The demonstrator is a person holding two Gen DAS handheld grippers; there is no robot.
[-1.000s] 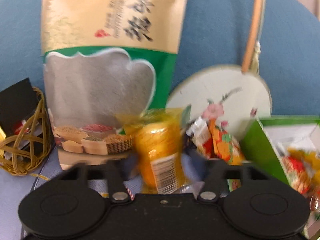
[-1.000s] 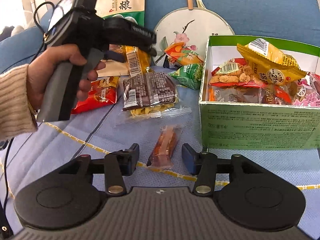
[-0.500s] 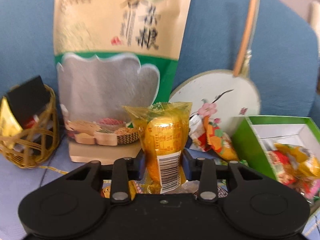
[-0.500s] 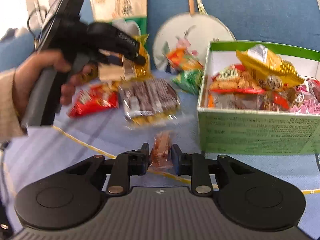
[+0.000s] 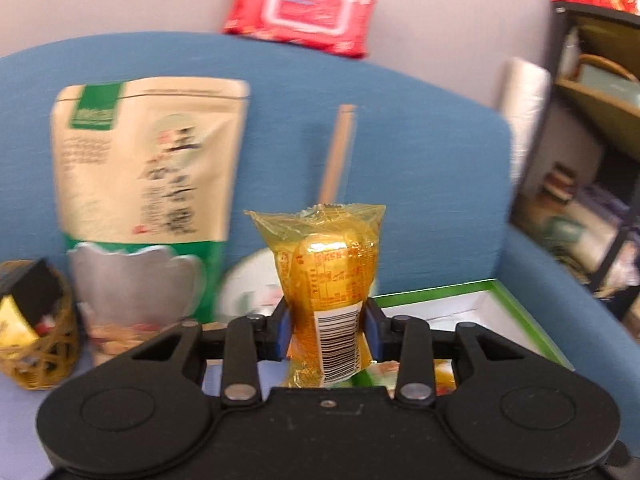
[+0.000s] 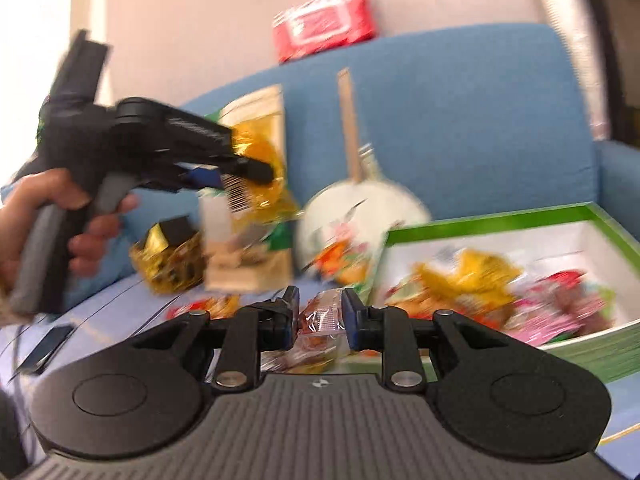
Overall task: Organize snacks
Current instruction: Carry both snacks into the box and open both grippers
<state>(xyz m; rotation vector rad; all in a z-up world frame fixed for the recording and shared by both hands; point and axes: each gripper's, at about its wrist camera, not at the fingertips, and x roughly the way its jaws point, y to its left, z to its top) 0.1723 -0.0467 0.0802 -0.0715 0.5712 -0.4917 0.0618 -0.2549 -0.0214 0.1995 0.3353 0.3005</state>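
Observation:
My left gripper (image 5: pixel 325 328) is shut on a yellow wrapped snack (image 5: pixel 328 280) and holds it upright in the air, left of the green box (image 5: pixel 520 312). In the right wrist view the left gripper (image 6: pixel 240 172) is up at the left with the yellow snack (image 6: pixel 260 184). My right gripper (image 6: pixel 320 318) is shut on a small clear-wrapped brown snack (image 6: pixel 320 320), lifted off the cloth. The green box (image 6: pixel 520 224) at the right holds several snack packets.
A tall beige and green grain pouch (image 5: pixel 144 200) leans on the blue sofa back (image 5: pixel 420 152). A round white fan (image 6: pixel 364 220) stands beside it. A woven basket (image 5: pixel 36 340) is at the left. A red wipes pack (image 5: pixel 300 8) lies on the sofa top. Shelves (image 5: pixel 592 160) stand at the right.
Both grippers have risen off the cloth with their snacks. The right gripper, open around the brown snack a second ago, has shut on it. The views are tilted up.

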